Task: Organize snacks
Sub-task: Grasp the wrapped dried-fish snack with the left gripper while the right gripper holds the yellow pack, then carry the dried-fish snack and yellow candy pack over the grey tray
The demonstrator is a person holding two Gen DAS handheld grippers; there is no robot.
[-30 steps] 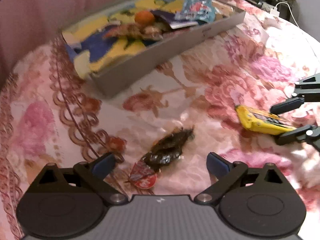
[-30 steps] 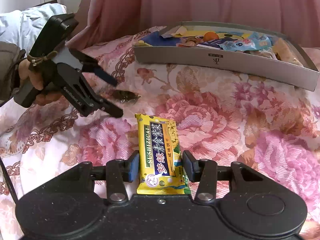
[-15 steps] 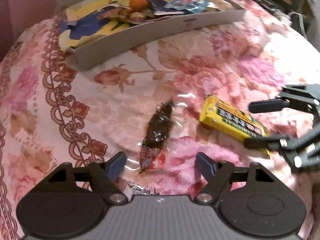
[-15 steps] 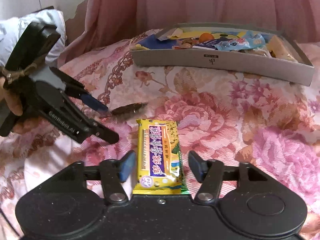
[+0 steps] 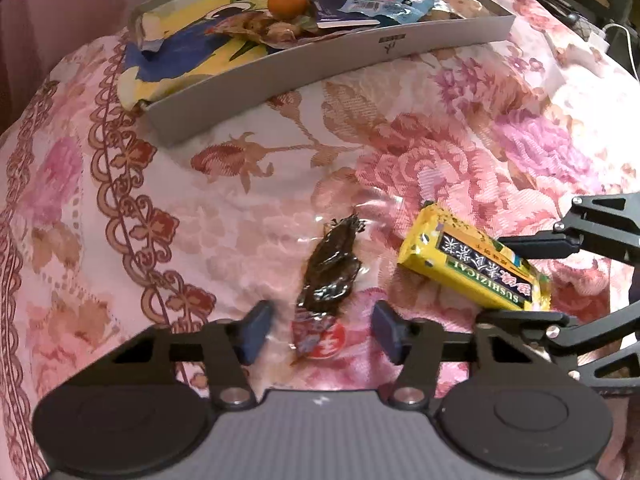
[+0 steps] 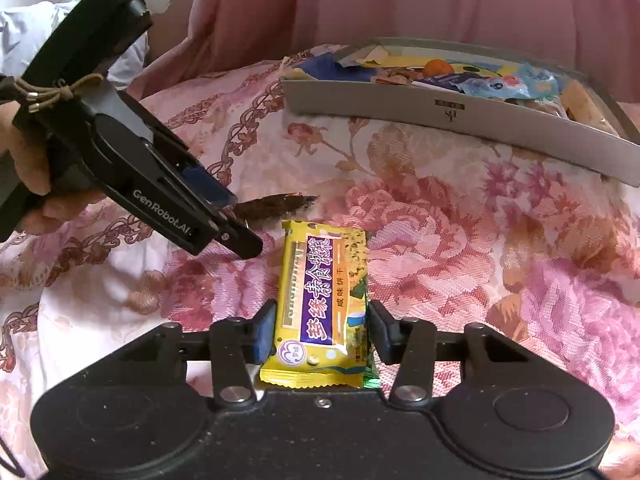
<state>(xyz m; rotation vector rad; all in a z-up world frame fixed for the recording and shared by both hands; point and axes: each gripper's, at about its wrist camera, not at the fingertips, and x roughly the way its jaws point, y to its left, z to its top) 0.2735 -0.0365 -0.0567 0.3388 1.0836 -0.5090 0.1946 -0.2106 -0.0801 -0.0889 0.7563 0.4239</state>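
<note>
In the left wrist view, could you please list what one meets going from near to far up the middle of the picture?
Left gripper → dark snack packet → bare floral bedspread → grey box → orange inside it.

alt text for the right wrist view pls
The right hand-held gripper straddles a yellow biscuit packet on a floral bedspread, not yet clamped. The left hand-held gripper reaches toward a dark snack wrapper; a grey snack tray sits behind.
</note>
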